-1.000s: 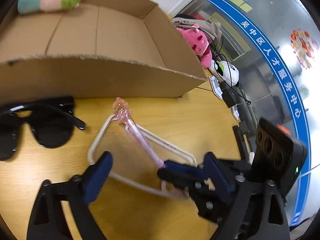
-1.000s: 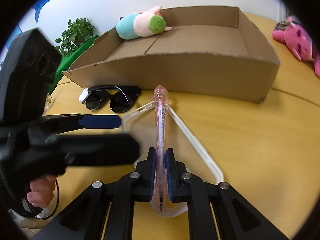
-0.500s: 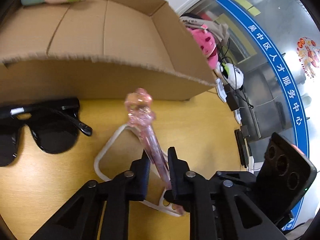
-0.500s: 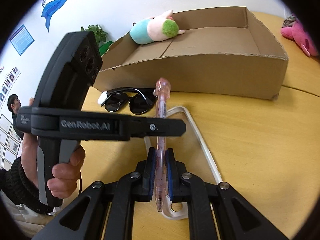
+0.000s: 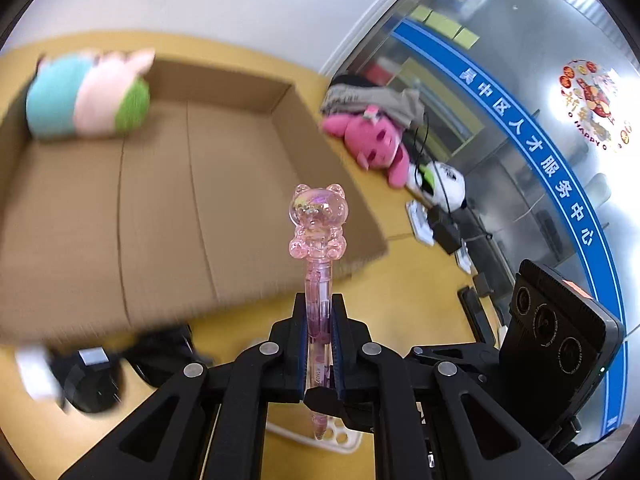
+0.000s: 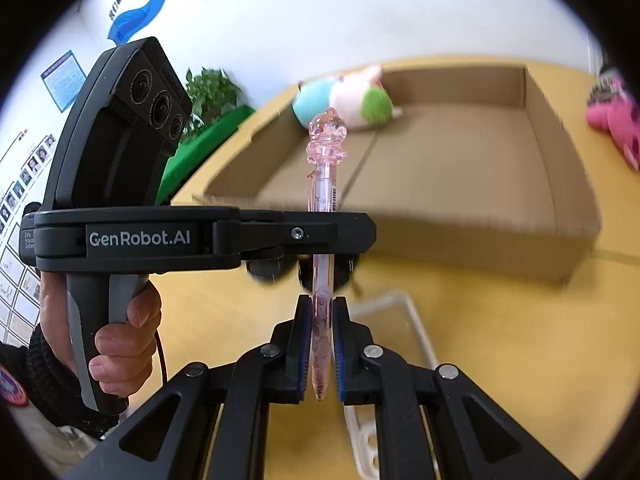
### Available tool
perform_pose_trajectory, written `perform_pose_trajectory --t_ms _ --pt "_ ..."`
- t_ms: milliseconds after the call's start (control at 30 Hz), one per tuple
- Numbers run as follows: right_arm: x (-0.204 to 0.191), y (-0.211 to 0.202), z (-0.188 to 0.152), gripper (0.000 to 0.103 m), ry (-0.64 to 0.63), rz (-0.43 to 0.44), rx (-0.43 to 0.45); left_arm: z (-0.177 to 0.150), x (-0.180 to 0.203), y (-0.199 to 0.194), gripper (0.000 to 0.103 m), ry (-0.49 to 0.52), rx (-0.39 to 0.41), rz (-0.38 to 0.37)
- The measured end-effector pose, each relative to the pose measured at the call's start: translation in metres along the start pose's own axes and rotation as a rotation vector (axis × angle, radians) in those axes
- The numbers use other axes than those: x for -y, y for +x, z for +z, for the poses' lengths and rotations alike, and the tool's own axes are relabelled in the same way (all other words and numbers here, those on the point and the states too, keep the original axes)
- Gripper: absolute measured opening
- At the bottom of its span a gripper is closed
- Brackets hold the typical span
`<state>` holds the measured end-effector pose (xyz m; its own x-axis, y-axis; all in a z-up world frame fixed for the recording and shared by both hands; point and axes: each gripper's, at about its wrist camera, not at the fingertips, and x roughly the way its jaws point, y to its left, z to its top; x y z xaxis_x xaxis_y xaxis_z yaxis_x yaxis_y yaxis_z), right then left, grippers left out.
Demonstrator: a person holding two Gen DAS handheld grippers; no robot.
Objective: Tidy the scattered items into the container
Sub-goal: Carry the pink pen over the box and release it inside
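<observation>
Left wrist view: the left gripper [image 5: 319, 344] has its fingers closed on the barrel of a clear pink pen [image 5: 318, 240]. The pen stands upright between the pads, its bear-shaped top above the fingertips and its tip below them. Behind the pen lies an open cardboard box [image 5: 240, 184] on a yellow table [image 5: 408, 300]. A blue, pink and green plush toy [image 5: 88, 96] rests in the far left corner of the box. Black sunglasses [image 5: 120, 364] lie on the table in front of the box, blurred. A white plastic frame [image 5: 320, 436] is partly visible under the gripper. A pink plush toy [image 5: 372, 144] lies on the table to the right of the box.

Right wrist view: the right gripper [image 6: 321, 344] is also closed on the same pen [image 6: 325, 168], gripping its lower end near the tip. The left gripper crosses from the left and clamps the pen higher up the barrel. Both grippers hold the pen in the air, in front of the box [image 6: 460, 168] and above the table.
</observation>
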<state>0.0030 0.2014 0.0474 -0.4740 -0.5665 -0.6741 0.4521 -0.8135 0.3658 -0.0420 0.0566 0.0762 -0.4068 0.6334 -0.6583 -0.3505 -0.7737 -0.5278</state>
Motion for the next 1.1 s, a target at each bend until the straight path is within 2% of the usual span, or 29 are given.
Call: perform_pose_trajectory --t_ms 167,333,433,600,767,867,1100 --pt "-0.008 0.002 0.046 0.009 -0.054 -0.004 0.069 0.055 -0.005 -0.019 0.01 0.054 0.067 0.028" --pt "-0.002 0.012 0.102 0.009 -0.068 0.001 0.108 0.112 -0.014 -0.025 0.01 0.103 0.089 0.056" --pt "0.011 0.02 0.133 0.009 -0.044 0.018 0.119 0.145 -0.02 -0.013 0.01 0.14 0.077 0.067" --pt "0.04 0.051 0.171 0.009 0.001 0.023 0.091 0.189 -0.05 0.024 0.01 0.125 0.018 0.083" --pt "0.08 0.102 0.196 0.009 0.091 0.046 0.003 0.209 -0.092 0.073 0.009 0.054 -0.039 0.121" --pt "0.099 0.134 0.201 0.009 0.143 0.059 -0.052 0.216 -0.114 0.103 0.009 0.027 -0.095 0.161" --pt "0.128 0.193 0.202 0.009 0.221 0.04 -0.146 0.217 -0.151 0.15 0.009 -0.037 -0.167 0.223"
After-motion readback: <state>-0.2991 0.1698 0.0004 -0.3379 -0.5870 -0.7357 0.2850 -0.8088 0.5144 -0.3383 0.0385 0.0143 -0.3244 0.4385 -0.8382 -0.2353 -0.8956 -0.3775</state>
